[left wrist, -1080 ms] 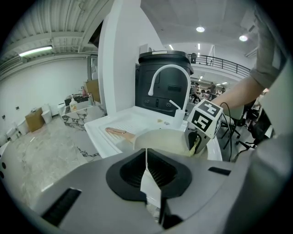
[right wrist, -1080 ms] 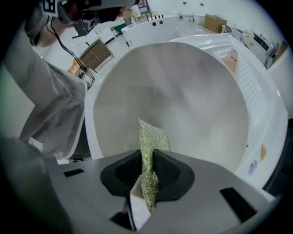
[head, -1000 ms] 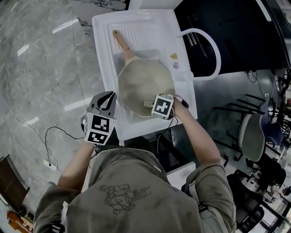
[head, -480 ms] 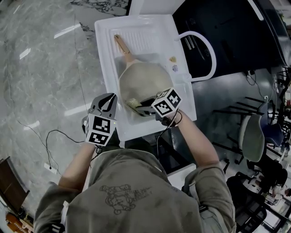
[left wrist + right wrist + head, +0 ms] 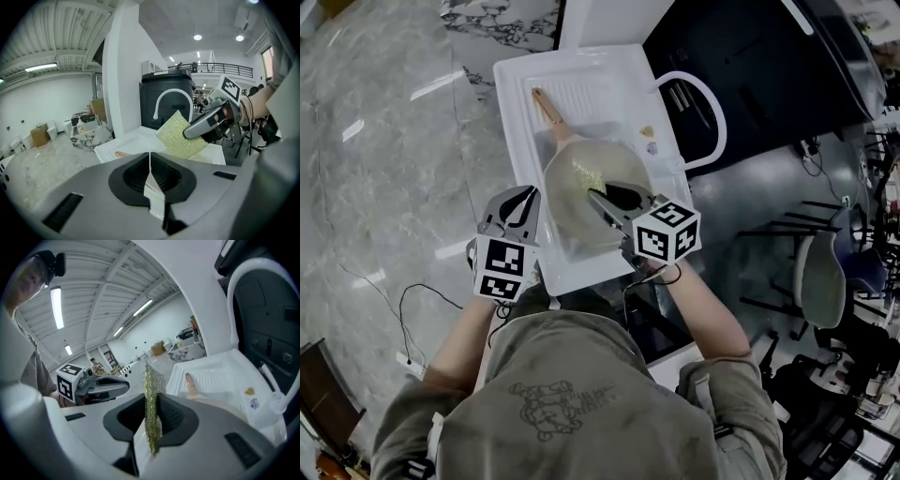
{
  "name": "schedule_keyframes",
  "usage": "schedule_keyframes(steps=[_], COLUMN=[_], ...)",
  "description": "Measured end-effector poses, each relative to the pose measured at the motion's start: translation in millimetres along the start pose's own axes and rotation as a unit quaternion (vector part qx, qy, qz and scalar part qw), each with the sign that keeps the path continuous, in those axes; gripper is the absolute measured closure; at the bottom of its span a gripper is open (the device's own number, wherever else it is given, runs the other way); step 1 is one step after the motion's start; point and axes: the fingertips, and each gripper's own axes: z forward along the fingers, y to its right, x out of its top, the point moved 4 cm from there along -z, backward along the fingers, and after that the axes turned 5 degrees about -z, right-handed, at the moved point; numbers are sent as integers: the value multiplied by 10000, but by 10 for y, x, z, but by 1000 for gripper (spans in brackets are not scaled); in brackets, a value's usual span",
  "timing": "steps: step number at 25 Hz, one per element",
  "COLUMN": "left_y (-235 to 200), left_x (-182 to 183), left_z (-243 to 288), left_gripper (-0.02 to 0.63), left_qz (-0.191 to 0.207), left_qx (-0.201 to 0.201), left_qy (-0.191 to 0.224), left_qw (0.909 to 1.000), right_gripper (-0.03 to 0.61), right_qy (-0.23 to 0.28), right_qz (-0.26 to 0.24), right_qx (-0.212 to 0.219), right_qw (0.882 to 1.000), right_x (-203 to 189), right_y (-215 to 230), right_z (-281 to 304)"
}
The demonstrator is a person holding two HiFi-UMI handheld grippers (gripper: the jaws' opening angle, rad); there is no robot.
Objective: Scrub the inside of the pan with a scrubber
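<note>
Grey marble floor (image 5: 375, 141), office chair (image 5: 821, 281)

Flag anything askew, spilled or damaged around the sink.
Nothing stands out. The beige round pan with a wooden handle sits in the white sink, with no spill visible. The right gripper is shut on the yellow-green mesh scrubber over the pan; the left gripper, shut and empty, hangs beside the sink.

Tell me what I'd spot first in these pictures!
The right gripper pinches a glittery yellow-green scrubber over the beige pan, which lies in the white sink. The left gripper, shut and empty, is by the sink's near left edge.
</note>
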Motion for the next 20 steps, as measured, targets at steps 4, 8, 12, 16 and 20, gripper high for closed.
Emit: schedule_keyframes(steps=[4,8,12,16,20], left_y=[20,23,37,63,73], left_x=[217,369,477,597,732], left_z=[-91,-186,-291,-413,-518], left_gripper=[592,592,592,592,592], left_qz=[147,260,297,347,366], left_qx=[42,82,87,95,119], left_qy=[246,423,546,708,909], left_qw=[9996,9987,9980,9968,9951], right_gripper=[501,500,500,500,500], right_qy=[526,917,1201,1578,1872], right_qz=[-303,-567,-956,-1068,-1262], right_qx=[-514,-995,-1607,-1893,-1982], right_qw=[9968,9892,9750,9633,9538], right_x=[249,446,598,724,840], right_y=[-107,-205,-252,-360,-504], right_z=[-240,-443,-645,-851,-1014])
